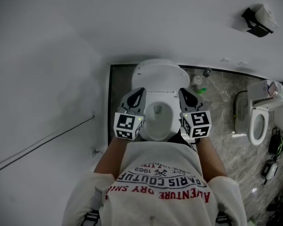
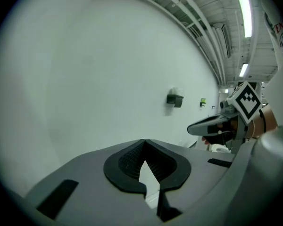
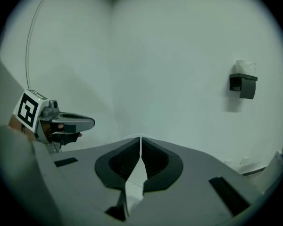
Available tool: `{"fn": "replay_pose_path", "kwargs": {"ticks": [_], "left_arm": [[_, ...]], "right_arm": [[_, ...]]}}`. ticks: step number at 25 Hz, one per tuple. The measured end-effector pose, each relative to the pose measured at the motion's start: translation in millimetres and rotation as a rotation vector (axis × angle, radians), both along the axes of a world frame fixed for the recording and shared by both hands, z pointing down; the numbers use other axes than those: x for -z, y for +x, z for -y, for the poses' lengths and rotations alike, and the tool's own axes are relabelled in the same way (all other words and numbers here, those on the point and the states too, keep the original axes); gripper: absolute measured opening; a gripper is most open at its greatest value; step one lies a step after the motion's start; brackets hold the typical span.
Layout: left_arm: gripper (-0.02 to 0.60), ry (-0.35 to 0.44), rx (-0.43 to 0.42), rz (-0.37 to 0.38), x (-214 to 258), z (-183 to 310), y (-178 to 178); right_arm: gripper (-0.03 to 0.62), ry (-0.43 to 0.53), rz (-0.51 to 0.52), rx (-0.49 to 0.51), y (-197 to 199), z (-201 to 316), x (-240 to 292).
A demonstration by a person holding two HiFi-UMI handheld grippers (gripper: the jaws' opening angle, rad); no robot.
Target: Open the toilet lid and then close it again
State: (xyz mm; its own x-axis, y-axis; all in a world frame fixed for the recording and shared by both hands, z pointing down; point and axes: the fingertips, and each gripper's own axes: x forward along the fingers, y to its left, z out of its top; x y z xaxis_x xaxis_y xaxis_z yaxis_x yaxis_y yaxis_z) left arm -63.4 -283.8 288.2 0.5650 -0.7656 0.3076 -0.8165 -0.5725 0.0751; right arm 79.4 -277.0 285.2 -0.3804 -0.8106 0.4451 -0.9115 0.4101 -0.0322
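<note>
Seen from the head view, the white toilet (image 1: pixel 156 108) stands against the wall with its lid (image 1: pixel 160 73) raised, so the seat ring and bowl show. My left gripper (image 1: pixel 140 91) hovers over the seat's left side and my right gripper (image 1: pixel 183 92) over its right side. Both point toward the lid. Both are shut with nothing between the jaws, as the left gripper view (image 2: pixel 144 141) and the right gripper view (image 3: pixel 140 138) show. Neither touches the lid. Each gripper view also catches the other one: the right gripper (image 2: pixel 212 125), the left gripper (image 3: pixel 70 122).
A white wall runs close on the left. A paper holder (image 1: pixel 258 21) hangs on the back wall. A second toilet (image 1: pixel 260 121) stands at the right on the dark stone floor, with cables (image 1: pixel 273 147) beside it. Small bottles (image 1: pixel 199 82) sit by the toilet's base.
</note>
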Motion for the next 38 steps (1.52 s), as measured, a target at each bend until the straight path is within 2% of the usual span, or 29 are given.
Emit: {"fn": "replay_pose_path", "kwargs": {"ticks": [5,10,11,13,15,17,22,27,29,38], "left_arm": [[0.006,-0.081,-0.059,0.086,-43.9,36.7,12.4],[0.010,-0.074,-0.102,0.285,-73.5,83.3,12.7],[0.017,-0.074,-0.120,0.330,-79.6,92.7,15.6],[0.078,-0.069,-0.175,0.415,-91.2,108.8,24.6],[0.106,-0.074,-0.235,0.474,-102.9,121.6,34.2],[0.107,-0.080,-0.288,0.518,-113.2,130.7,41.9],[0.107,-0.058,-0.385,0.630,-130.7,138.0,51.3],[0.104,-0.022,-0.395,0.647,-133.4,142.3,54.6],[0.098,-0.003,-0.414,0.646,-131.8,138.0,53.0],[0.087,0.040,-0.464,0.602,-124.3,104.3,47.7]], "right_arm": [[0.017,-0.003,-0.097,0.103,4.4,42.1,-15.6],[0.018,-0.072,-0.213,0.228,5.2,80.6,-48.6],[0.018,-0.087,-0.225,0.244,7.1,88.3,-55.5],[0.021,-0.116,-0.253,0.280,10.7,101.4,-69.9],[0.052,-0.142,-0.290,0.327,12.6,112.1,-85.0],[0.083,-0.162,-0.338,0.376,13.2,121.0,-98.3],[0.084,-0.200,-0.431,0.470,5.3,130.4,-124.5],[0.080,-0.180,-0.532,0.494,5.2,134.8,-138.3],[0.060,-0.161,-0.560,0.499,4.4,131.6,-137.4],[0.057,-0.151,-0.589,0.456,-0.2,98.7,-130.9]]}}
